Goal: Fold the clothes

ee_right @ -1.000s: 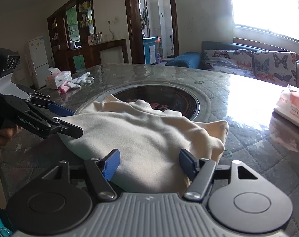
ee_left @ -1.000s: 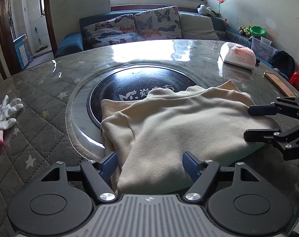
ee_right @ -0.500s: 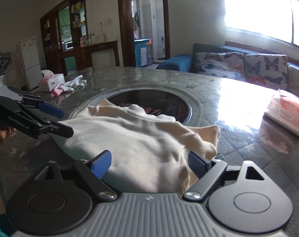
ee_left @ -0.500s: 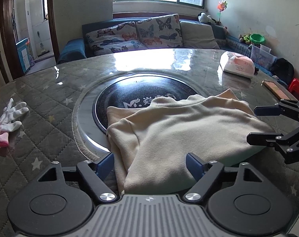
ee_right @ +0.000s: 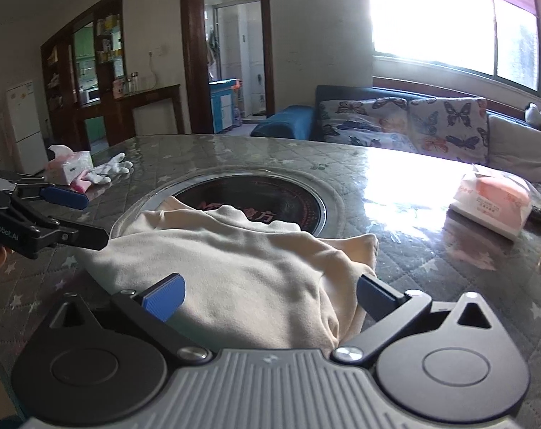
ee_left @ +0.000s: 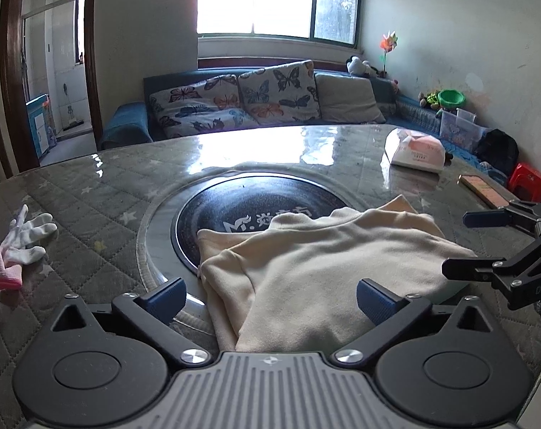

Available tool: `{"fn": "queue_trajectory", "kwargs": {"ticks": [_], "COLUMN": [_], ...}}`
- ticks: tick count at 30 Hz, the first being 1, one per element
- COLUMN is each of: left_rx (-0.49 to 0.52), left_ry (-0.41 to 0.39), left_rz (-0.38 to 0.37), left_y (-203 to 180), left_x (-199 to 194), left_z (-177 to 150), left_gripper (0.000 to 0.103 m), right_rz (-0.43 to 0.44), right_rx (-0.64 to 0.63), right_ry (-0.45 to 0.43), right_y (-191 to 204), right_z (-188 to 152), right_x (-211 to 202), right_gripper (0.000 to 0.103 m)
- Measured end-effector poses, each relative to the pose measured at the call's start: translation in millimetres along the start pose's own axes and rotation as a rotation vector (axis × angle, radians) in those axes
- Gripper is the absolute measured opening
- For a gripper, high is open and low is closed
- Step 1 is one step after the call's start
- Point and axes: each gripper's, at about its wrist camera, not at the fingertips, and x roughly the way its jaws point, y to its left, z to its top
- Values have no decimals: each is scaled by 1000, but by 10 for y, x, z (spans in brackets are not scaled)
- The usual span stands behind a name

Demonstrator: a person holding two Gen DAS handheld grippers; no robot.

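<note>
Nearest the left wrist camera, the left tongs [ee_left: 268,295] stand spread as wide as they go, having just been opening, with the near edge of the cream garment [ee_left: 324,271] lying between the blue pads [ee_left: 165,295] but not pressed by either. In the right wrist view the right tongs [ee_right: 268,295] are likewise fully apart after just opening, the garment's bunched near corner between their pads, neither of them gripping it. The garment lies folded in a loose heap on the counter [ee_left: 102,193], its far part draped over the rim of the round dark inset plate [ee_left: 249,200] in the middle. Each pair of tongs shows in the other's view, hovering just beside the cloth's edge. Further left, well apart from the garment, a white glove [ee_left: 29,237] with a pink cuff rests on the quilted surface, and a tissue pack [ee_right: 68,166] sits near it. On the far right lies another pink-and-white pack [ee_left: 415,152]. Beyond the counter stands a sofa with butterfly cushions [ee_left: 234,103] under a bright window.
</note>
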Motion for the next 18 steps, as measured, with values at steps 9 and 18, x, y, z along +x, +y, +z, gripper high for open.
{"fn": "queue_trajectory", "kwargs": {"ticks": [9,18], "left_rx": [-14,-45], "left_ry": [-10,58], "left_rz": [71,109], "left_y": [79,206], "left_x": [-55,24], "left_z": [-28,-6], "left_gripper": [103,103], "right_rz": [-47,-34], "right_rx": [-50,-108], "right_ry": [-1,37], "right_y": [206,411], "right_z": [41,97], "right_x": [-46,1], "right_gripper": [103,103]}}
